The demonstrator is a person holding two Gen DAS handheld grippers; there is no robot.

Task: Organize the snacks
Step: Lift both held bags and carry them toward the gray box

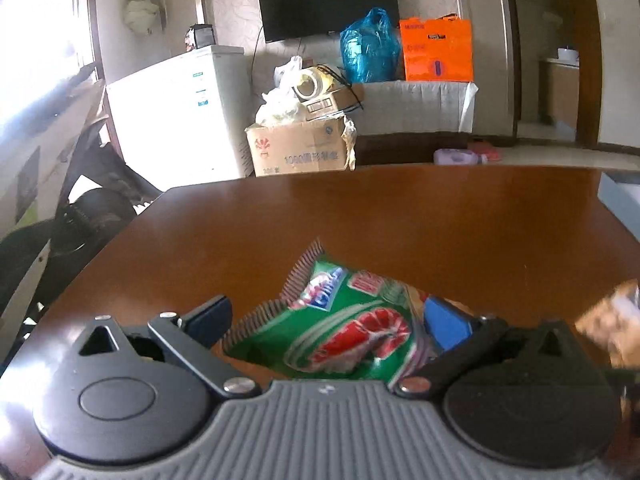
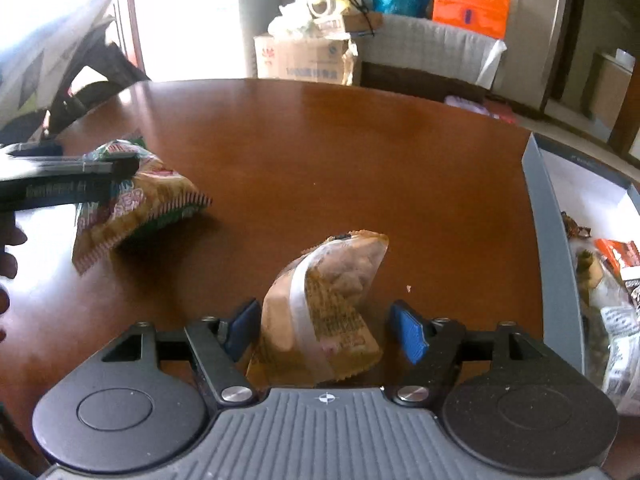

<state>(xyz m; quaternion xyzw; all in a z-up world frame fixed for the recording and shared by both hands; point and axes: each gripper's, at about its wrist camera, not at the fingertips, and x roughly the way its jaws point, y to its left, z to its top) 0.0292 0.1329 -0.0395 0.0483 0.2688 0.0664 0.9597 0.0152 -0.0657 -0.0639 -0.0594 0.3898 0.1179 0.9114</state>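
A green snack bag with a red picture sits between the blue pads of my left gripper. In the right wrist view the same green snack bag hangs off the table from the left gripper, which is shut on it, and its shadow lies beneath. A brown snack bag with a pale band stands on the wooden table between the pads of my right gripper. Its left pad is beside the bag and its right pad stands clear, so this gripper is open. The brown snack bag shows blurred at the right edge of the left wrist view.
A grey box with a white inside holds several wrapped snacks at the table's right side; its corner also shows in the left wrist view. Fingers of a person's hand show at the left edge. Cardboard boxes, bags and a white fridge stand beyond the table.
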